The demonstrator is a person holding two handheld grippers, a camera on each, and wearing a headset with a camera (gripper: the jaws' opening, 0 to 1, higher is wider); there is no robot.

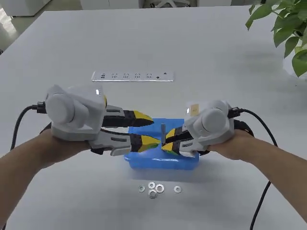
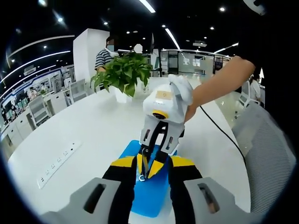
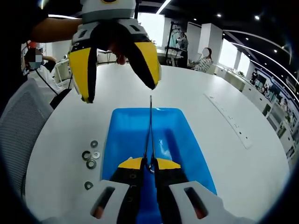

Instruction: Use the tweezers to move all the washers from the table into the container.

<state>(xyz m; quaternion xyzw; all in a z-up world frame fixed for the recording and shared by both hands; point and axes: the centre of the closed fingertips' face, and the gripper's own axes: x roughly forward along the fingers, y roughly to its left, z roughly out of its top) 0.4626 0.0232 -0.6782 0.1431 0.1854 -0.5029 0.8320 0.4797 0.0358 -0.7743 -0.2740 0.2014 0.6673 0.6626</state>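
Right gripper pinches the tweezers over the blue container; we cannot tell if their tips carry anything. Our left gripper gapes open; washers lie on the desk beside the container

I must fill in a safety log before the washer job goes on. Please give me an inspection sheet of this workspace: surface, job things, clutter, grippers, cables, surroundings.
Surface: white table, flat.
Job's things: blue container under the grippers; five washers on the table, on its near side; tweezers above the container.
Clutter: power strip beyond the container.
Grippers: left hand-held gripper open; right hand-held gripper shut on the tweezers.
Cables: black cable from the left hand-held gripper, second cable from the right one.
Surroundings: potted plant at the table's far right; a person in an open office.
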